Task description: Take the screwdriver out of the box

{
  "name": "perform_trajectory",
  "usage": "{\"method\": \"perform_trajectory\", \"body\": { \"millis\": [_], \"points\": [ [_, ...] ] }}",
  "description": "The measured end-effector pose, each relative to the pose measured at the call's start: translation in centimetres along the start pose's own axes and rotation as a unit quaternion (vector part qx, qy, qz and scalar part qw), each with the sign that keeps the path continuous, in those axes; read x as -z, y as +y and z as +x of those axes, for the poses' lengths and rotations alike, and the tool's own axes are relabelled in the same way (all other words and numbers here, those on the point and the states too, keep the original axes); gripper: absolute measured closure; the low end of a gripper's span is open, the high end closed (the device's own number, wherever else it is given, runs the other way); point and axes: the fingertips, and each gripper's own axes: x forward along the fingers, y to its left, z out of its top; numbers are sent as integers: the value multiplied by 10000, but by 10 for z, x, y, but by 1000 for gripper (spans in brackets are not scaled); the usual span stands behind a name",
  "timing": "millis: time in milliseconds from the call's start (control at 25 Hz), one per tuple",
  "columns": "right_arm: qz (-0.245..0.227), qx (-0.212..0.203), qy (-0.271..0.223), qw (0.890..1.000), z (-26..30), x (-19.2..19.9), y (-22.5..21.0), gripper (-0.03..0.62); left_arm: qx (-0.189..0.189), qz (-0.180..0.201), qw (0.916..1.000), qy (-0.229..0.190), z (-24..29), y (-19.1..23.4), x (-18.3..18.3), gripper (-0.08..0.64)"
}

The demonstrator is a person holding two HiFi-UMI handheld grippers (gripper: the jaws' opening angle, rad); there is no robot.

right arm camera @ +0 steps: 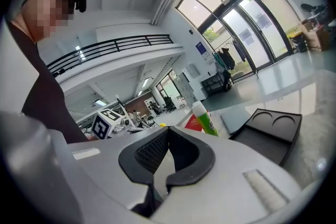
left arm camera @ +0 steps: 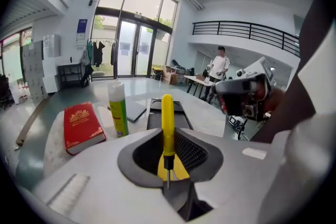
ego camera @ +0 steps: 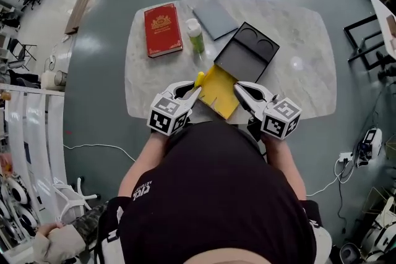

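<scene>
The yellow-handled screwdriver [left arm camera: 167, 123] stands upright between the jaws of my left gripper [left arm camera: 167, 135], which is shut on it where handle meets shaft. In the head view this left gripper [ego camera: 196, 91] holds the screwdriver [ego camera: 199, 79] above the near table edge, over the left side of a yellow box insert [ego camera: 220, 93]. The open black box [ego camera: 247, 51] lies just behind it. My right gripper [ego camera: 238, 88] hovers at the insert's right edge. In the right gripper view its own jaws [right arm camera: 167, 131] are shut with their tips touching and nothing between them.
On the white marble table [ego camera: 297, 71] lie a red book [ego camera: 163, 29], a green-and-white tube [ego camera: 195, 36] standing upright, and a grey flat lid [ego camera: 215, 17]. A person [left arm camera: 218, 68] stands far back in the hall. Chairs and cables ring the table.
</scene>
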Motion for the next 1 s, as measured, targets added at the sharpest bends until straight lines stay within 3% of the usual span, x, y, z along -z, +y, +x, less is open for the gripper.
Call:
{"method": "perform_trajectory", "body": {
  "millis": [200, 560, 1000],
  "points": [
    [-15, -122, 94, 9999, 28, 1, 24, 578, -163, -189, 9985, -478, -44, 21, -20, 494],
    [-620, -377, 204, 9972, 45, -13, 62, 578, -253, -545, 9892, -1337, -107, 38, -51, 494],
    [-1551, -421, -416, 9861, 42, -76, 96, 579, -365, -302, 9746, -2190, -147, 36, -98, 494]
  ]
}}
